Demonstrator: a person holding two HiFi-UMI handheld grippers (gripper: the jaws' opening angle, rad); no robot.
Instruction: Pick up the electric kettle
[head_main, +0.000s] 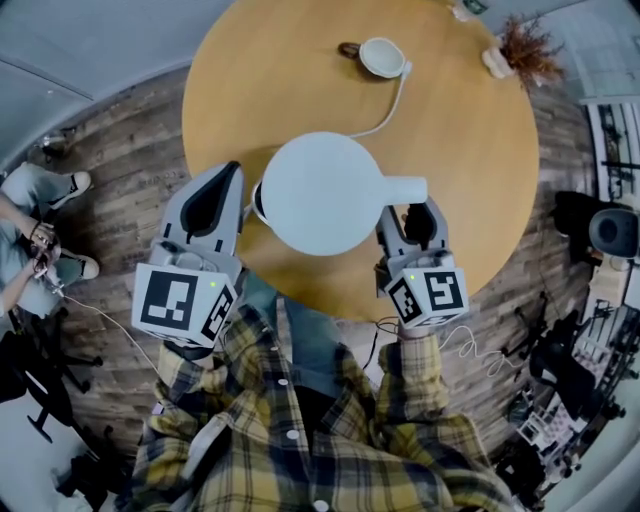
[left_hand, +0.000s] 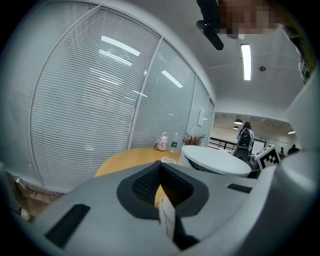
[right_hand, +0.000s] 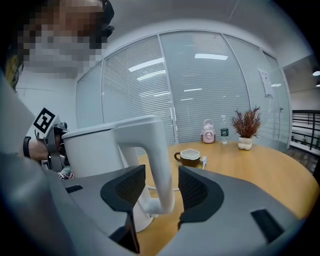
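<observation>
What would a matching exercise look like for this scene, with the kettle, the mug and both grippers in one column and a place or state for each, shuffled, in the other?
Column one:
1. electric kettle
2. mug
3. left gripper
4. right gripper

Column two:
A. jaws apart, either side of the handle
B. far side of the table
C. jaws together, nothing between them
D. white, on the table's near side

Pairs: 1-D, 2-B, 3-C, 4-A

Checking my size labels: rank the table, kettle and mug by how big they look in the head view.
1. table
2. kettle, though it stands nearer the camera, which enlarges it
3. mug, plainly the smallest
</observation>
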